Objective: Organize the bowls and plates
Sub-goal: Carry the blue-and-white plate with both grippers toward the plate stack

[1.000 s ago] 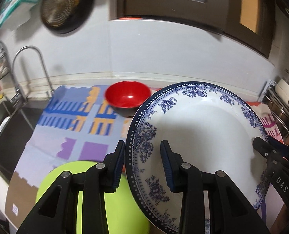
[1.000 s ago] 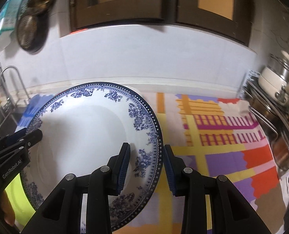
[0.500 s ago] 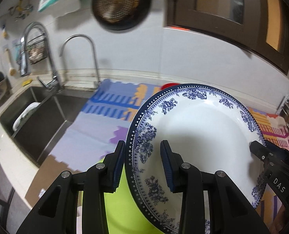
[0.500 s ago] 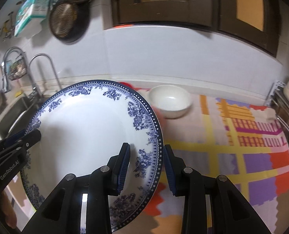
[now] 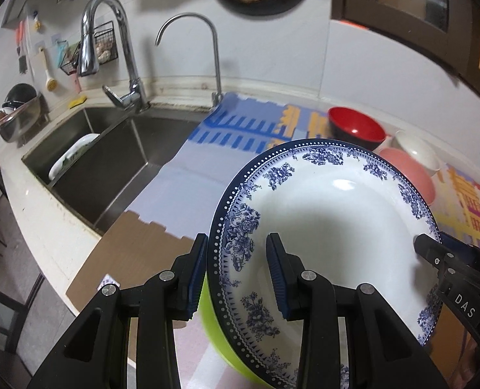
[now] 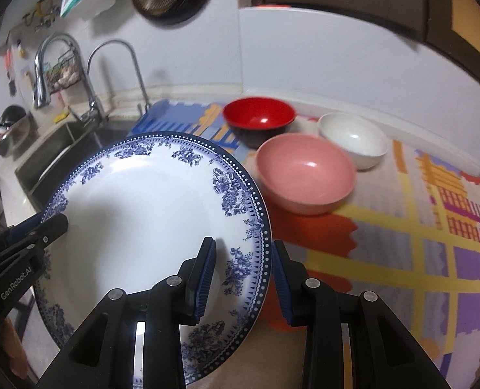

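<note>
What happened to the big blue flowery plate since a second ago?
Both grippers, left and right, swung the blue-and-white plate sideways toward the sink; the pink bowl and white bowl came into view beside the red bowl. Both grips on the rim stayed unchanged, green plate still beneath.

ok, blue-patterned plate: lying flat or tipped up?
Tipped. The blue-patterned plate is held off the counter, its face slanted toward the camera, with the left gripper and right gripper clamping opposite rims.
</note>
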Demonstrator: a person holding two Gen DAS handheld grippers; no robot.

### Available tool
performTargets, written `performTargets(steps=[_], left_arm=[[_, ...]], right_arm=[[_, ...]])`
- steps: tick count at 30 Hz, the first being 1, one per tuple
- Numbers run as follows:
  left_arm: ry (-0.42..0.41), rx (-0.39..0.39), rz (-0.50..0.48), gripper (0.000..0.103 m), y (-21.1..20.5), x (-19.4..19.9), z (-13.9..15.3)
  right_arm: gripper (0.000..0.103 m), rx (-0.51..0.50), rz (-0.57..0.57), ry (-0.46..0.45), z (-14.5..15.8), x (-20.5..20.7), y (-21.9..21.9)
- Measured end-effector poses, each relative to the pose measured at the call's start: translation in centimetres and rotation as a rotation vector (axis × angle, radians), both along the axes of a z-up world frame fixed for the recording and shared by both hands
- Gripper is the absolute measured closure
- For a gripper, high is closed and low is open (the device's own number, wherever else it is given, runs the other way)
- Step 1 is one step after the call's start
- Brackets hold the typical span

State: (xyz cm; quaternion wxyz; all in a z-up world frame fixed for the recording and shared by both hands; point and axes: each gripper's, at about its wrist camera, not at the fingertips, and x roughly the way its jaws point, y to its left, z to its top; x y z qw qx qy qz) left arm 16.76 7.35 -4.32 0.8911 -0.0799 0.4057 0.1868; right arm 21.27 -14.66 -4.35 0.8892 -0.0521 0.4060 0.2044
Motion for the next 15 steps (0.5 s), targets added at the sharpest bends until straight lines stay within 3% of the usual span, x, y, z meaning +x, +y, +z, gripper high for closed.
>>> performTargets(steps=[15], left_arm=[[0.125,-0.029,0.034,0.067,1.6,0.9,-4.1]], right_arm=[[0.067,-0.052,0.052,0.145,-5.0,2.0,2.7]])
